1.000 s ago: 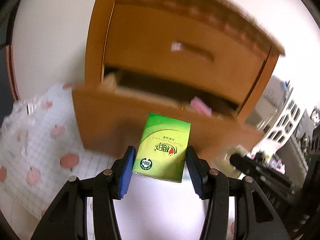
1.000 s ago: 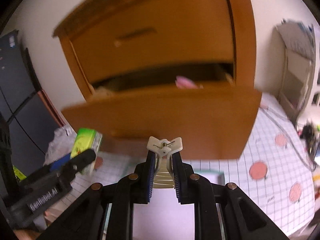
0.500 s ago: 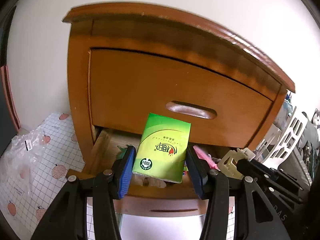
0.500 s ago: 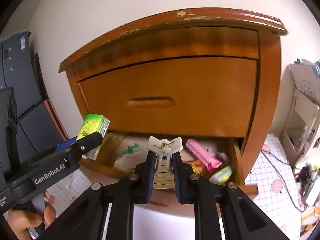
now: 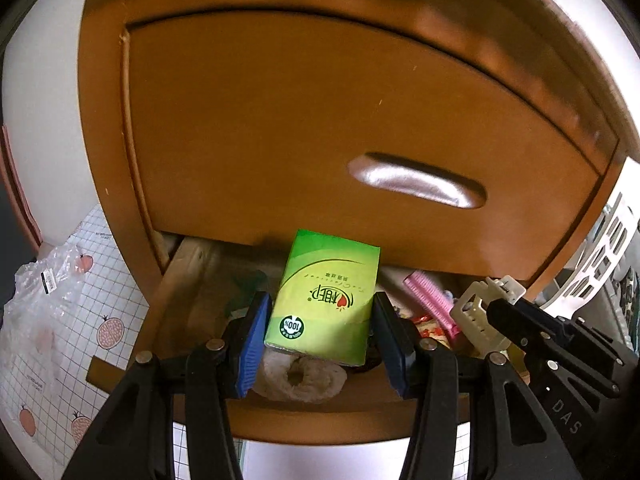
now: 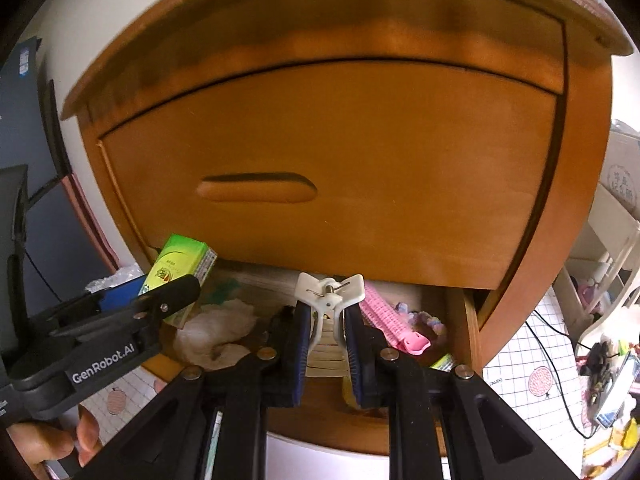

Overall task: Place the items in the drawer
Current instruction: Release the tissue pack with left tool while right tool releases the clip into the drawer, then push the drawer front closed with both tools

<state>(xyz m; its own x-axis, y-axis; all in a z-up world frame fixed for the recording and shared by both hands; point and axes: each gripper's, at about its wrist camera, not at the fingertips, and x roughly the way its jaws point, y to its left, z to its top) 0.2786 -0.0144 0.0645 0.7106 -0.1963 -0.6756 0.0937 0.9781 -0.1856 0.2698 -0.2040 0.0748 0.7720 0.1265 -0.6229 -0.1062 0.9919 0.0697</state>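
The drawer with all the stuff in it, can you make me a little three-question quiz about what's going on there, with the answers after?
1. True or false: the upper drawer is pulled open.
2. Which gripper holds the green tissue pack? A) left gripper B) right gripper C) neither
3. Fill in: the right gripper is shut on a cream ____.

Key
1. False. It is closed; only the lower drawer is open, with a pink hair clip and a white crumpled thing inside.
2. A
3. Clip, a spring clip held over the open drawer.
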